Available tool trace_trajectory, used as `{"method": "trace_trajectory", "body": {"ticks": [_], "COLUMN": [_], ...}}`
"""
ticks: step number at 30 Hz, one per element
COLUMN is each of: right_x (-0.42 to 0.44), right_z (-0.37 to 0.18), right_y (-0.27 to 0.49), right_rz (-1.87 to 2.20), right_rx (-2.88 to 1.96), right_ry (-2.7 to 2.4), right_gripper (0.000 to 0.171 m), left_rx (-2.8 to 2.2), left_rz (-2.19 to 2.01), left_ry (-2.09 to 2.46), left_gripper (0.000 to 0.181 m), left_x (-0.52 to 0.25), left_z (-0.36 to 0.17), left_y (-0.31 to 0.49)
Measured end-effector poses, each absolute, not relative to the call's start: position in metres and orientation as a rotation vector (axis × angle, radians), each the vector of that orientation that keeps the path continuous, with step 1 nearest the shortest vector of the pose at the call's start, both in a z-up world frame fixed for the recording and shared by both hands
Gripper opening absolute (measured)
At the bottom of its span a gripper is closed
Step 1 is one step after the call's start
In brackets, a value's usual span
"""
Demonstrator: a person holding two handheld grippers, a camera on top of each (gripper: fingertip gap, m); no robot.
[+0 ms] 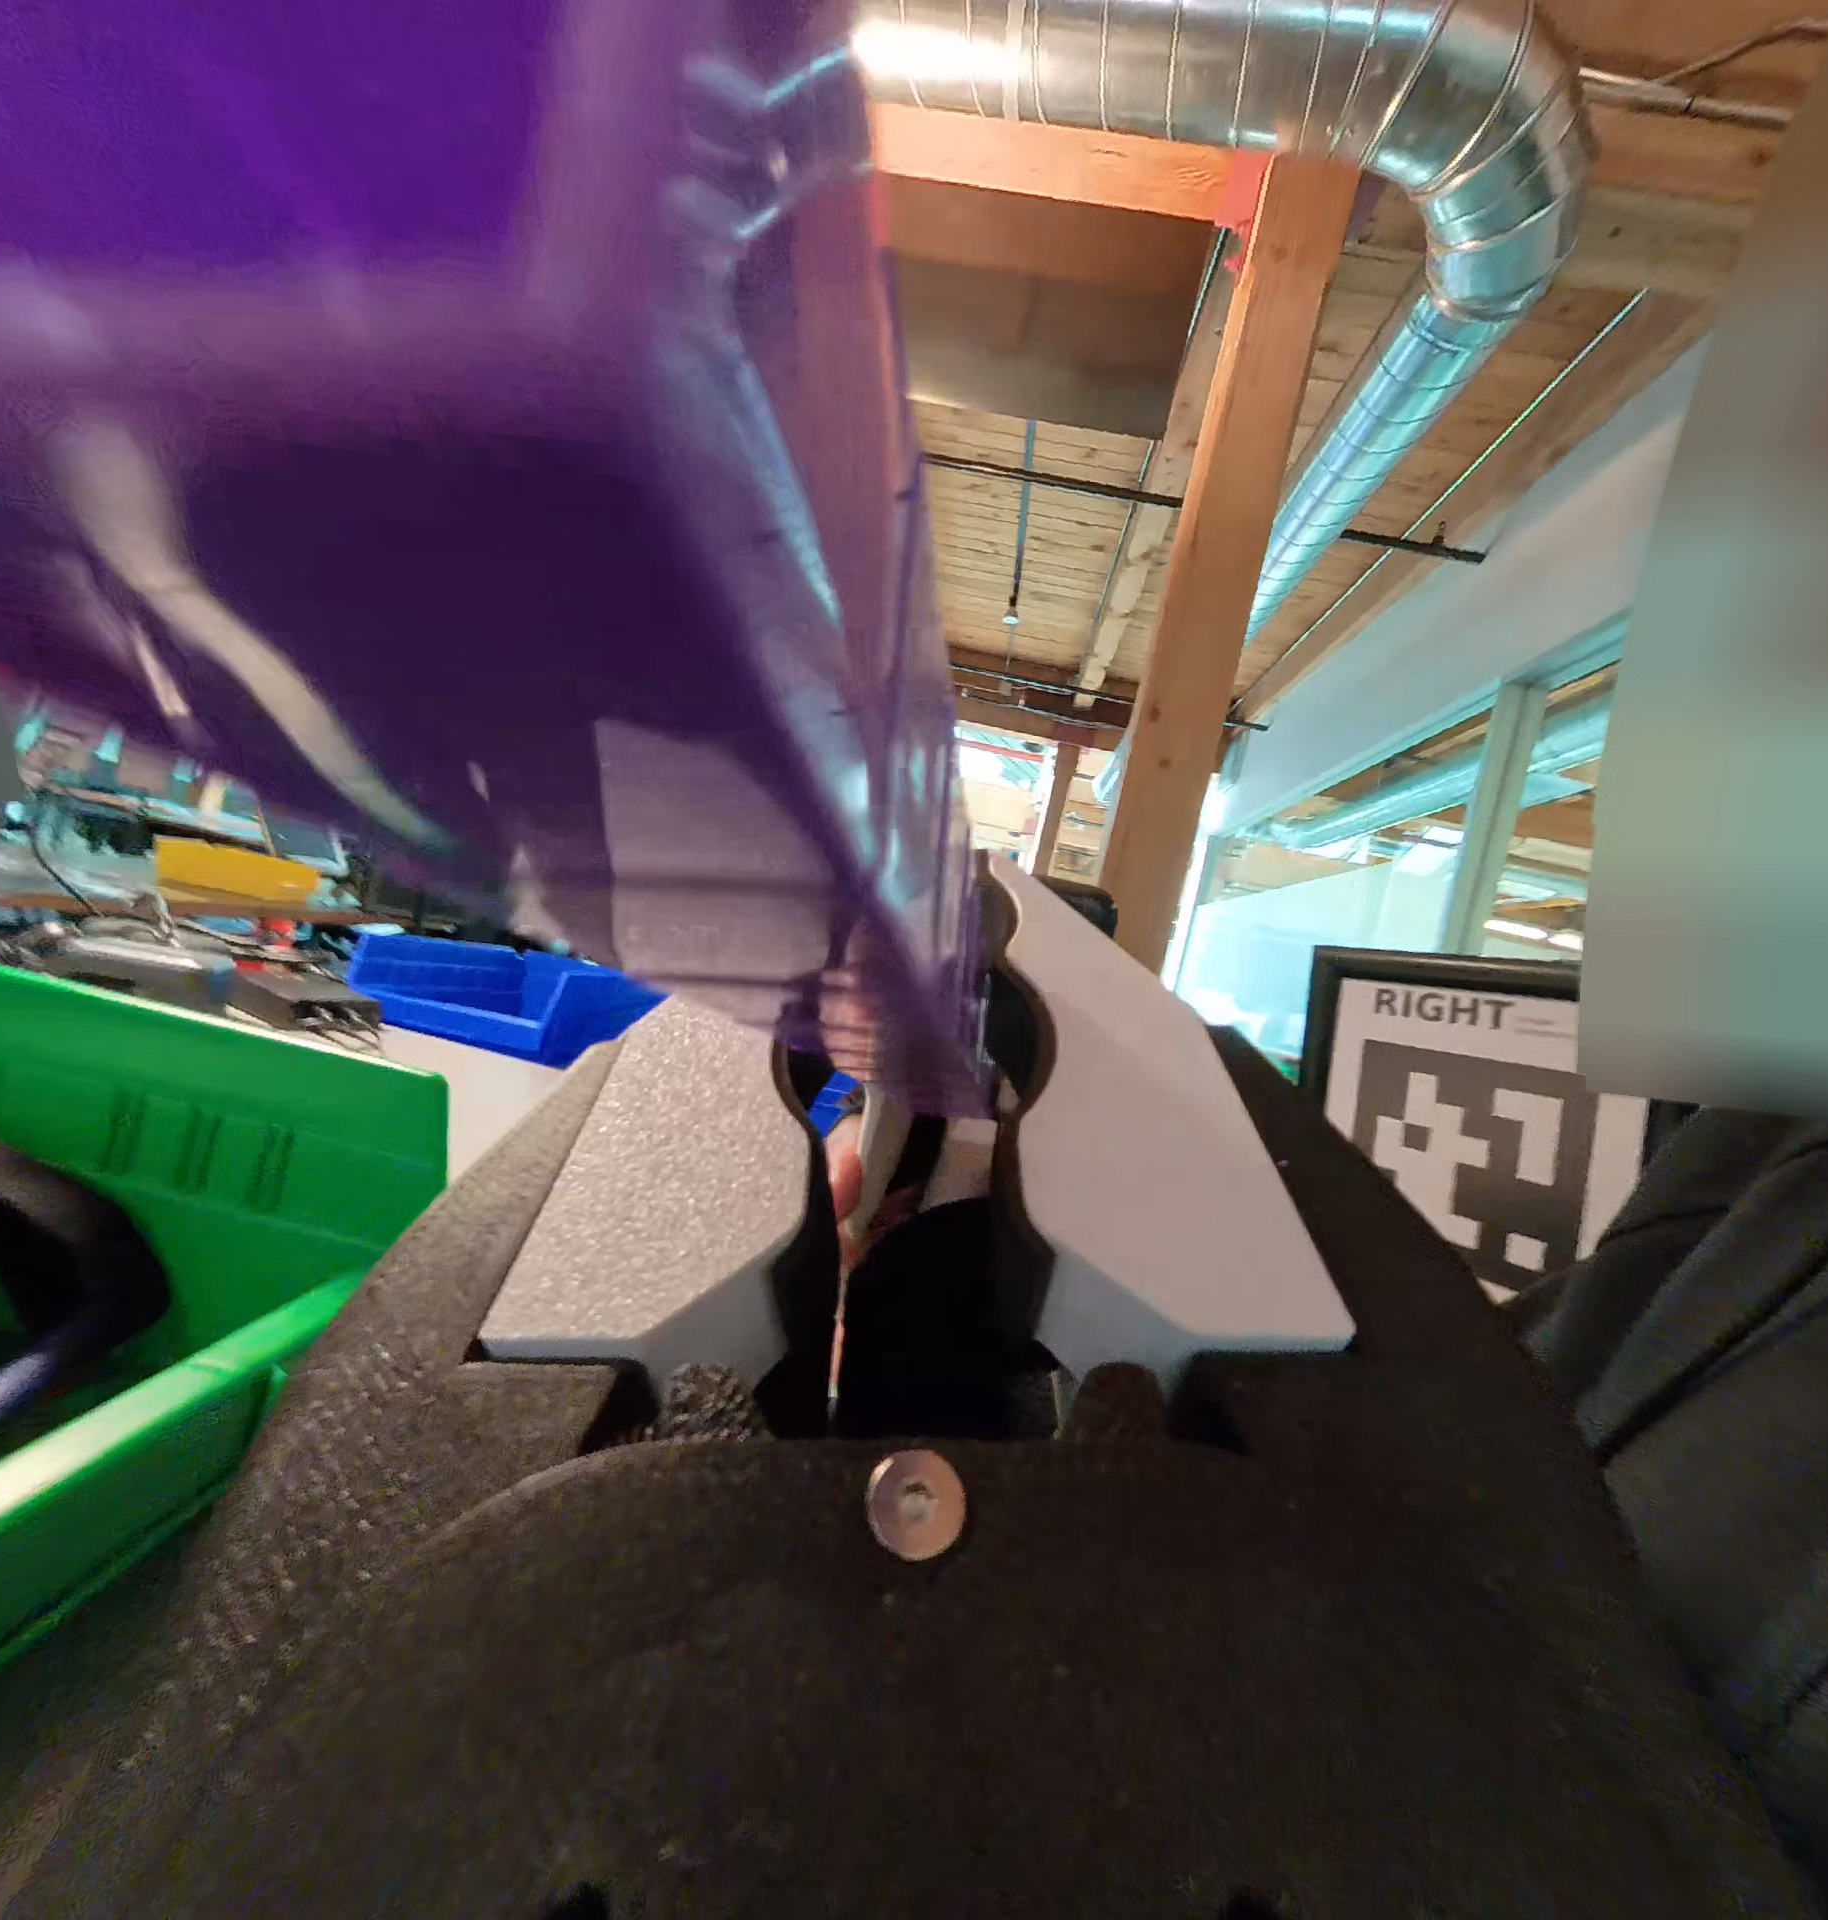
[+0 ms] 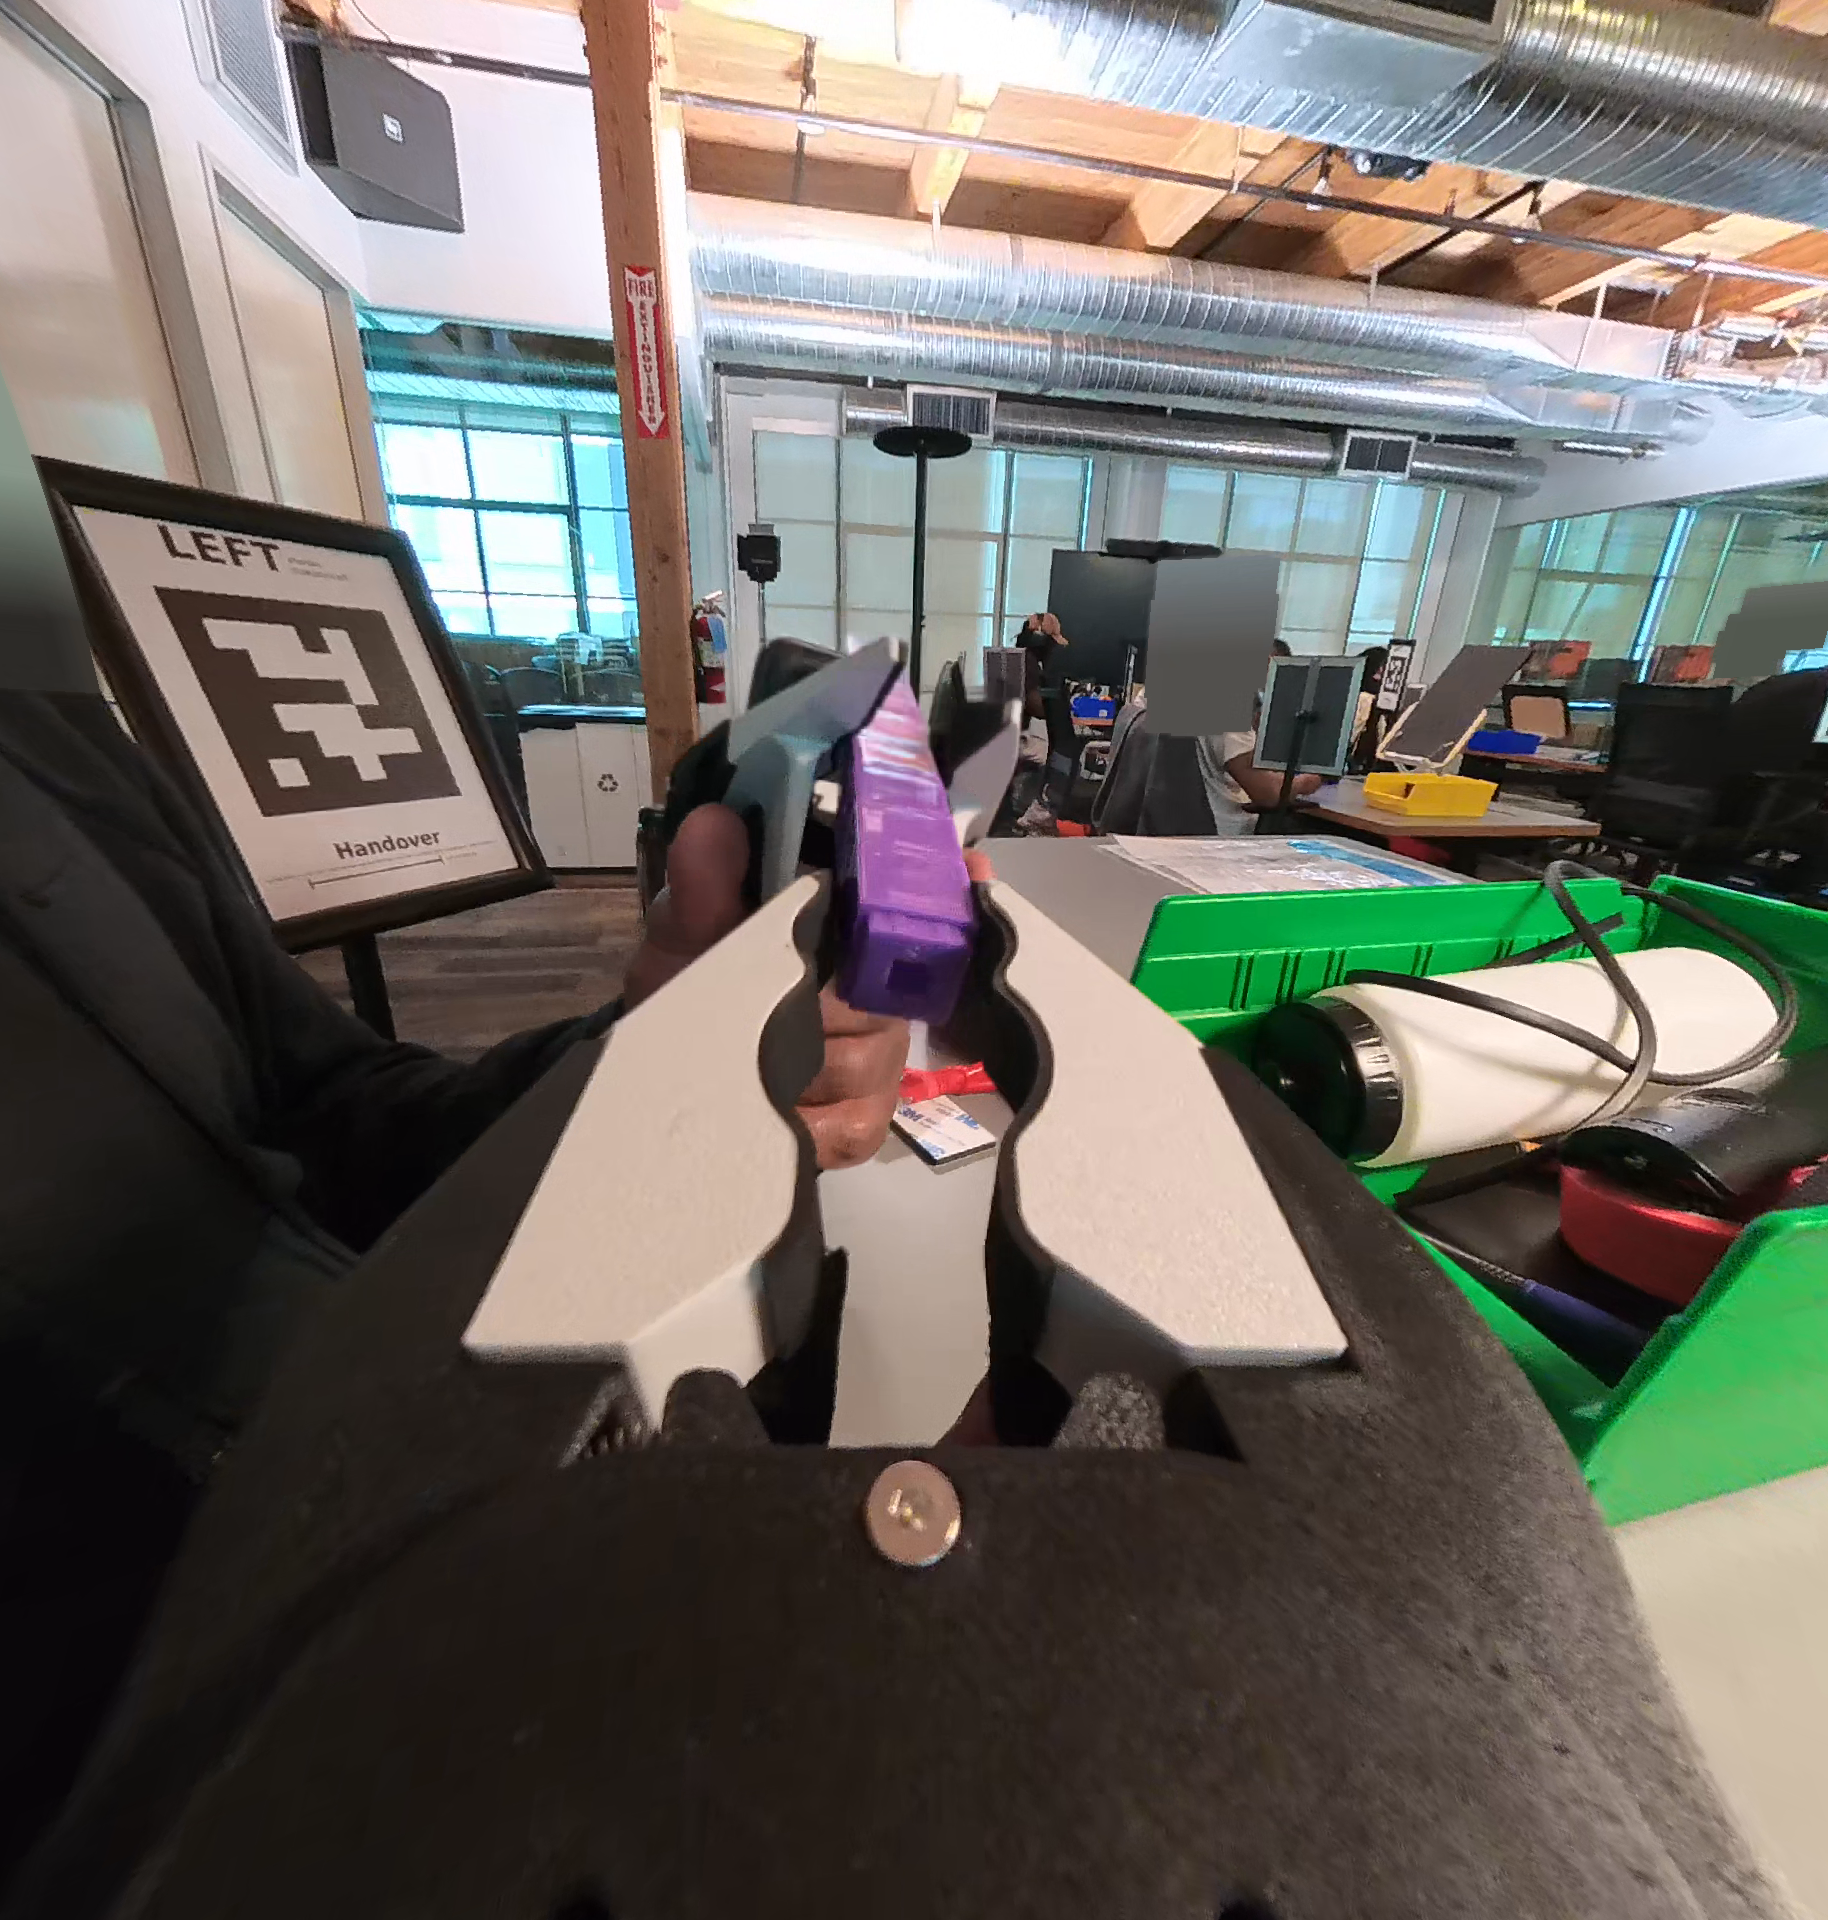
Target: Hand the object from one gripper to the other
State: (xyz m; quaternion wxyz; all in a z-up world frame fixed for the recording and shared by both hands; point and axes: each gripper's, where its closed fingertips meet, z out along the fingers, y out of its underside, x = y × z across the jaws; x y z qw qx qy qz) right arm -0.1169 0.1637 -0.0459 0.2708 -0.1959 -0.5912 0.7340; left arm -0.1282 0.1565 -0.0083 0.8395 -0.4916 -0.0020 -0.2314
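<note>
A purple plastic block (image 2: 905,894) is held up in the air between both grippers. In the right wrist view my right gripper (image 2: 902,899) has its grey fingers (image 2: 681,1091) on either side of the block's near end, pads against it. My left gripper (image 2: 941,691) grips the block's far end, held by a hand (image 2: 702,883). In the left wrist view the block (image 1: 370,468) is large and blurred. It fills the upper left, pinched between the tips of my left gripper (image 1: 879,961). A grey finger (image 1: 702,831) of the right gripper shows through it.
A green bin (image 2: 1720,1403) at the right holds a white cylinder (image 2: 1564,1049), a black cable and a red item; it also shows in the left wrist view (image 1: 162,1143). A blue bin (image 1: 494,987) sits behind. Framed marker boards (image 2: 307,707) (image 1: 1461,1122) stand nearby. A wooden post (image 2: 640,416) is behind. Left tips to right tips: about 4 cm.
</note>
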Motion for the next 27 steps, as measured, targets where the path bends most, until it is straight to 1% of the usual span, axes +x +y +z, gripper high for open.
{"method": "trace_trajectory", "body": {"ticks": [3,8,10,13,16,17,18,19,20,21,24,27], "right_x": [-0.116,-0.113,-0.115,-0.122,-0.123,-0.122,-0.121,-0.119,-0.117,-0.116,-0.115,-0.112], "right_z": [-0.041,-0.027,-0.027,-0.032,-0.035,-0.035,-0.035,-0.033,-0.032,-0.031,-0.022,-0.019], "right_y": [0.168,0.183,0.183,0.184,0.180,0.178,0.176,0.175,0.175,0.176,0.188,0.189], "right_rz": [1.993,2.099,2.092,2.026,2.077,2.092,2.105,2.116,2.121,2.119,2.154,2.215], "right_rx": [-0.527,-0.553,-0.562,-0.602,-0.629,-0.629,-0.617,-0.604,-0.582,-0.575,-0.583,-0.585], "right_ry": [-1.555,-1.441,-1.435,-1.443,-1.473,-1.481,-1.486,-1.479,-1.471,-1.473,-1.390,-1.365], "right_gripper": [0.026,0.026,0.030,0.040,0.045,0.045,0.041,0.032,0.028,0.028,0.027,0.027], "left_rx": [-1.070,-1.207,-1.216,-1.177,-1.113,-1.124,-1.160,-1.207,-1.224,-1.214,-1.196,-1.163], "left_rz": [-0.528,-0.438,-0.388,-0.283,-0.308,-0.343,-0.373,-0.385,-0.388,-0.394,-0.355,-0.416], "left_ry": [-0.016,0.053,0.090,0.078,0.066,0.071,0.076,0.078,0.090,0.095,0.051,0.075], "left_gripper": [0.027,0.030,0.031,0.027,0.027,0.027,0.027,0.027,0.029,0.027,0.028,0.027], "left_x": [-0.127,-0.113,-0.110,-0.118,-0.120,-0.117,-0.114,-0.111,-0.108,-0.106,-0.117,-0.112], "left_z": [-0.013,-0.030,-0.030,-0.024,-0.015,-0.017,-0.023,-0.029,-0.032,-0.030,-0.028,-0.024], "left_y": [0.161,0.176,0.175,0.171,0.163,0.165,0.170,0.176,0.178,0.177,0.176,0.170]}}
